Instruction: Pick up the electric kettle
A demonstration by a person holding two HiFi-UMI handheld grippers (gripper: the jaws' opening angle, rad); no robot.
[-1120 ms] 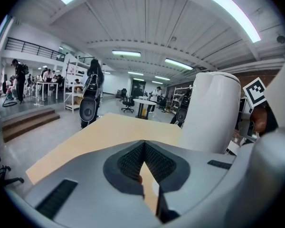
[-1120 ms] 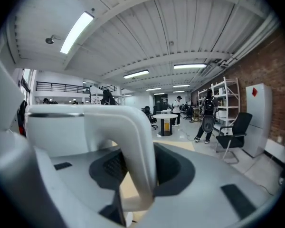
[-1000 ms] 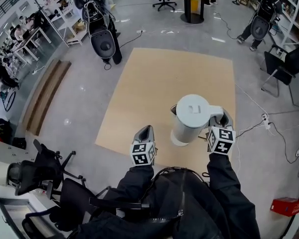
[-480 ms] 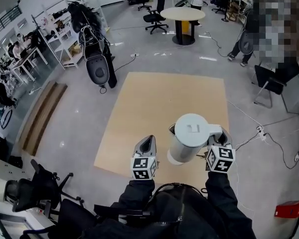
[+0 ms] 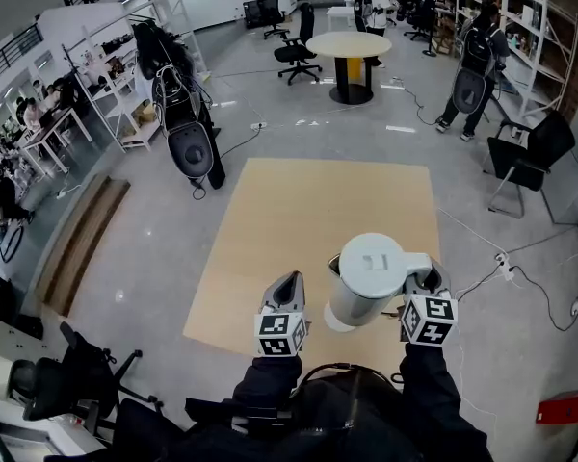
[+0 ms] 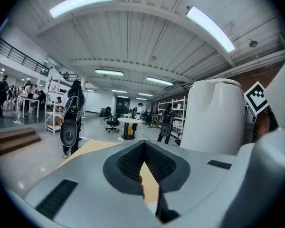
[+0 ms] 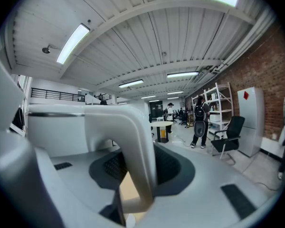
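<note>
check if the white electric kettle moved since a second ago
cannot tell: the white electric kettle sits lower in the head view, but the tan rectangular floor board has shifted down about as far, so it covers the same near right part.

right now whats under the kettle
Only the tan floor mat; the kettle hangs by its handle in the right hand-held gripper. The patch straight beneath its base is hidden by the kettle itself.

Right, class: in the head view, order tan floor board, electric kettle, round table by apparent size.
1. tan floor board
2. electric kettle and round table: alike; kettle nearer the camera, so unranked.
</note>
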